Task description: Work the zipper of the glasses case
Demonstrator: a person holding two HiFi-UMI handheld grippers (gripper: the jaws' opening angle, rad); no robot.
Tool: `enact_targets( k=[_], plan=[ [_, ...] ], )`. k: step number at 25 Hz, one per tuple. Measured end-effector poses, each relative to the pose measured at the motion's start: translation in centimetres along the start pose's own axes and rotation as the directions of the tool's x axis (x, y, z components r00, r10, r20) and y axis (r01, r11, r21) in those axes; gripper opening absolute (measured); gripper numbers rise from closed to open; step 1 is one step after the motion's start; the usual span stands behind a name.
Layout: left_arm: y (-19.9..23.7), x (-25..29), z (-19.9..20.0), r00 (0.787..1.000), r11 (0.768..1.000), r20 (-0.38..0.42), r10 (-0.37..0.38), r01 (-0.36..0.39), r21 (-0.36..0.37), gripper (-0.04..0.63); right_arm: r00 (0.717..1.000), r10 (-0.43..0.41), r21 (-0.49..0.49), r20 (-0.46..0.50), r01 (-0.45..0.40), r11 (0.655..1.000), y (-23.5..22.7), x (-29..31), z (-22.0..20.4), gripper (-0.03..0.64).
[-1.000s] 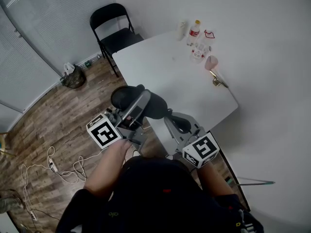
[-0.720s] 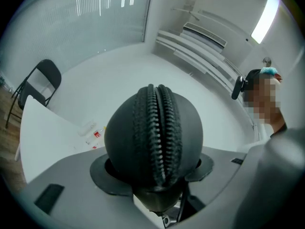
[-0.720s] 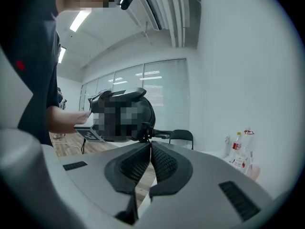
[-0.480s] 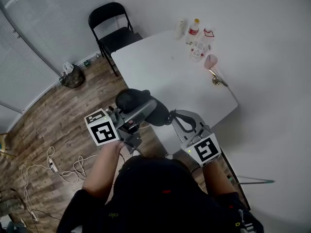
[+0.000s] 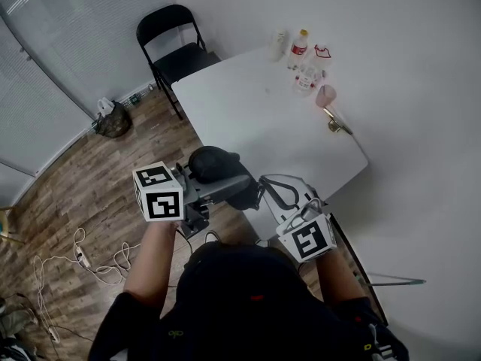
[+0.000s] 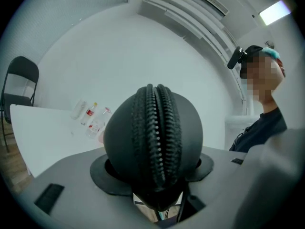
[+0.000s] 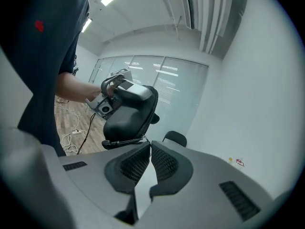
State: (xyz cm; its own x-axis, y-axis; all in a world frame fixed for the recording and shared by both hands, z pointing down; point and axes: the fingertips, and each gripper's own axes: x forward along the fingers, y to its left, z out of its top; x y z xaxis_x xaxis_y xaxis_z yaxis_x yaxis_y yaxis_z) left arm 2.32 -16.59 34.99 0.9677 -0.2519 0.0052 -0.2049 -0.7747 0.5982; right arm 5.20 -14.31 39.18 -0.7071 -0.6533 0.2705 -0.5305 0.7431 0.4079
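The black oval glasses case (image 5: 216, 170) hangs in the air over the near corner of the white table (image 5: 263, 119). My left gripper (image 5: 222, 188) is shut on it, one jaw on each flat side. In the left gripper view the case (image 6: 152, 137) fills the gap between the jaws, and its zipper (image 6: 156, 128) runs up the middle towards the camera. To the right, my right gripper (image 5: 263, 189) is shut, its tips at the case's edge. In the right gripper view the tips (image 7: 148, 142) pinch the small zipper pull (image 7: 145, 137) just under the case (image 7: 128, 116).
Bottles (image 5: 300, 50) and a pink cup (image 5: 326, 96) stand at the table's far end. A black folding chair (image 5: 171, 45) is beyond the table. Cables (image 5: 75, 258) and a bag (image 5: 113, 121) lie on the wooden floor to the left.
The case and both grippers have shifted a little to the right and towards me. The left gripper has rolled, turning its marker cube. The right gripper has drawn back with its jaws still shut.
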Motion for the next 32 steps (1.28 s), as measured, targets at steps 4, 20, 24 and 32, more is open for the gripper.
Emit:
enact_targets(
  k=[4,20,24,32],
  plan=[
    [0.2,0.5,-0.9,0.998,1.0,-0.056,0.002,-0.001,0.028,0.275,1.0,0.003,-0.037,-0.02,-0.004,0.999,0.0,0.0,-0.5,0.021],
    [0.2,2.3,-6.0,0.947,0.977,-0.309,0.093,-0.026,0.213,0.275,0.999,0.005,-0.085,-0.047,-0.009,0.996,0.2,0.3,-0.9,0.021],
    [0.7,2.8,-8.1,0.909,0.961,-0.394,0.135,-0.023,0.275,0.275,0.999,0.004,-0.089,-0.04,-0.008,0.996,-0.2,0.3,-0.8,0.021],
    [1.9,2.9,-11.4,0.847,0.94,-0.492,0.202,-0.025,0.342,0.275,0.999,-0.003,-0.146,-0.049,-0.004,0.989,-0.3,0.5,-0.2,0.021]
  ],
)
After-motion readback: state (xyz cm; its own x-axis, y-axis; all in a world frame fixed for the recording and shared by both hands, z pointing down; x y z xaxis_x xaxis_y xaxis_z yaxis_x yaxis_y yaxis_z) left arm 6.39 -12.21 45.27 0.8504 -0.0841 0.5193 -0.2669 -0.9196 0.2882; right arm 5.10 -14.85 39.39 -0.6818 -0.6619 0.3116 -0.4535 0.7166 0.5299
